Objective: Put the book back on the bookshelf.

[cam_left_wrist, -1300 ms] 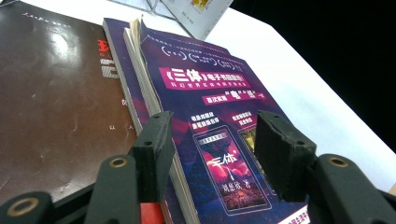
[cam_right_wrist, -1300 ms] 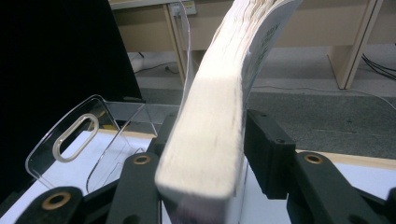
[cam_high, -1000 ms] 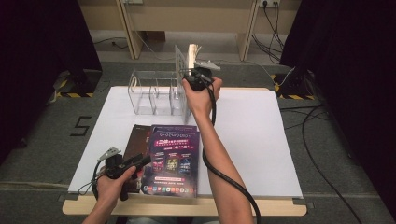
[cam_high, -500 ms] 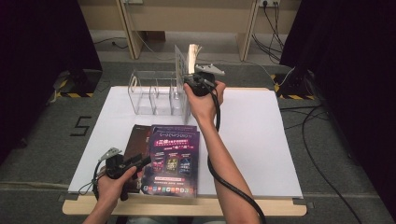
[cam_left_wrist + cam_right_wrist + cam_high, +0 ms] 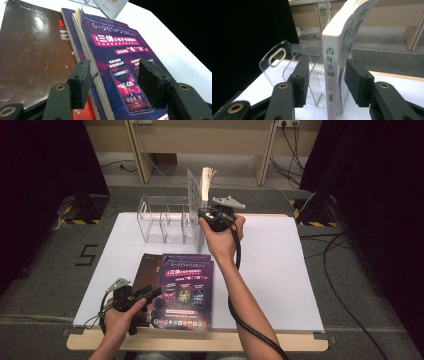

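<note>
— The right hand has slid a touch sideways at the rack since a moment ago; the left hand hasn't budged down by the stack. See it?

— Yes. Start near: the left gripper [image 5: 150, 293] sits at the front edge of the counter [image 5: 280, 270], jaws standing fairly wide astride the edge of the purple book [image 5: 117, 62], pads not pressing on it.

— That purple one lies on top of another purple cover, and a brown book [image 5: 146, 270] lies flat just beside them, on the left.

— So three left to file, I'd judge. Farther back?

— The right gripper [image 5: 207, 215] is up at the clear acrylic rack [image 5: 165, 217]. The white book [image 5: 334, 65] stands upright at the rack's right end, spine toward the camera, pages fanning at the top.

— Is it being held?

— The jaws stand wide on either side of the spine with a gap on both sides. I'd call it let go, one book filed.

— Anything in the way?

— The rack's dividers are thin and clear, easy to clip. The white book leans on its own, so it could tip. Beyond the counter, wooden furniture legs and cables on the floor, well clear.
</note>
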